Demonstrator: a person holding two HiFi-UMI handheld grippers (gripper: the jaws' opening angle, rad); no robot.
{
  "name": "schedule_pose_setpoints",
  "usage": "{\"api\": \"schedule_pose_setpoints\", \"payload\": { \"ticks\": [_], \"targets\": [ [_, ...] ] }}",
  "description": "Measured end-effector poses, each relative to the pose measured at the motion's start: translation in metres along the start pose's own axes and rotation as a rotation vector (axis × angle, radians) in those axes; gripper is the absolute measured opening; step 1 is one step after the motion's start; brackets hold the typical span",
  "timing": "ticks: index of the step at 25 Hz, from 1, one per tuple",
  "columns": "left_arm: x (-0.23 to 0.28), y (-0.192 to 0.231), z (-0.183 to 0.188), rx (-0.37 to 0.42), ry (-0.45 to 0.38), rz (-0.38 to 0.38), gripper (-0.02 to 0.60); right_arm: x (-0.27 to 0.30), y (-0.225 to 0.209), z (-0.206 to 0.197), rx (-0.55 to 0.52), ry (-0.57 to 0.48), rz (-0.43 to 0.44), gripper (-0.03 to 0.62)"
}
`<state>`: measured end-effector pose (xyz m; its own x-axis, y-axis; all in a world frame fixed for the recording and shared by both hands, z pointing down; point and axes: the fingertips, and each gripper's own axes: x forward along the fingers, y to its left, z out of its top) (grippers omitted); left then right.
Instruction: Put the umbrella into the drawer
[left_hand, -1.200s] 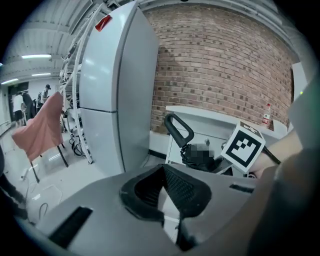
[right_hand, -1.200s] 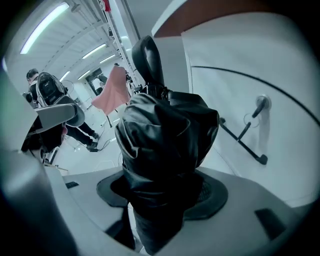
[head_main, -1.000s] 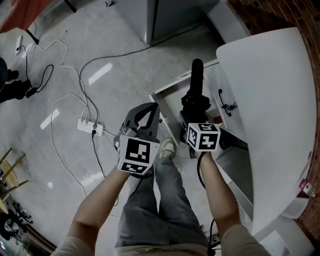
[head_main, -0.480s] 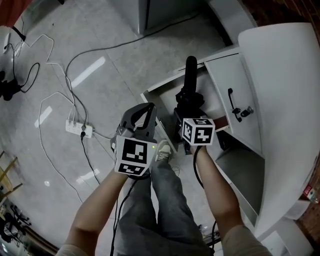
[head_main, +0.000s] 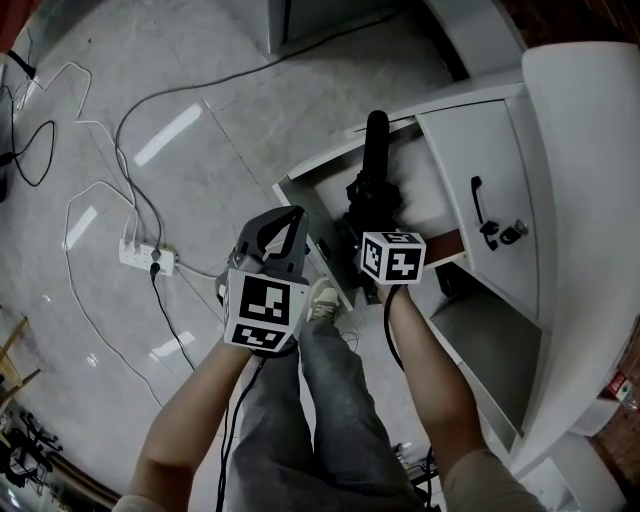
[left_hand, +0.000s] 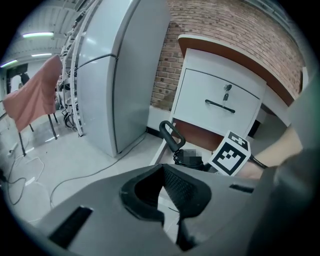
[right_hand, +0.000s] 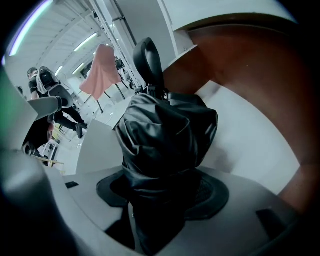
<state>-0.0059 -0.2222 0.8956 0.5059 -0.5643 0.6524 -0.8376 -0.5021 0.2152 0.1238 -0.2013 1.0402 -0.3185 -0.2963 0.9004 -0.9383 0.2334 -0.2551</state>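
- Grey floor (head_main: 120, 380), far left: white power strip (head_main: 140, 257) and loose cables well apart from the work, no part in it.
- Left gripper (head_main: 297, 213): closed tip to tip with nothing between the pads; hangs just outside the drawer's front edge, probably kept free so as not to block the opening.
- Drawer (head_main: 318, 166): lowest of the white cabinet, pulled out over the floor, white inside with brown walls in the right gripper view; stands open to take the load, nothing seen lying in it.
- Umbrella (head_main: 376, 140): black, folded, fabric bunched and wrapped; poised over the drawer's open interior, looped handle pointing away from the person. Seemingly not set down yet; contact with the drawer floor impossible to confirm.
- Right gripper (head_main: 378, 232): clamped on the umbrella's bundled fabric near its lower end, pads pressed into the folds; angled steeply down, a hold that suits lowering it lengthwise into the drawer.
- Upper drawer front (head_main: 485, 215), far right: shut, dark handle and lock showing; left alone, since only the bottom one is needed.
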Motion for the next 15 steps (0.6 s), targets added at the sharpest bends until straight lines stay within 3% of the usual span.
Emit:
{"api": "schedule_pose_setpoints", "payload": {
  "ticks": [8, 15],
  "targets": [
    [0.013, -0.009, -0.011, 0.030, 0.000, -0.050, 0.006, 0.012, -0.008, -0.006, -0.036, -0.051, 0.022, 0.281],
    [0.016, -0.017, -0.013, 0.042, 0.023, -0.077, 0.006, 0.013, -0.011, -0.008, 0.030, -0.063, 0.014, 0.322]
  ]
}}
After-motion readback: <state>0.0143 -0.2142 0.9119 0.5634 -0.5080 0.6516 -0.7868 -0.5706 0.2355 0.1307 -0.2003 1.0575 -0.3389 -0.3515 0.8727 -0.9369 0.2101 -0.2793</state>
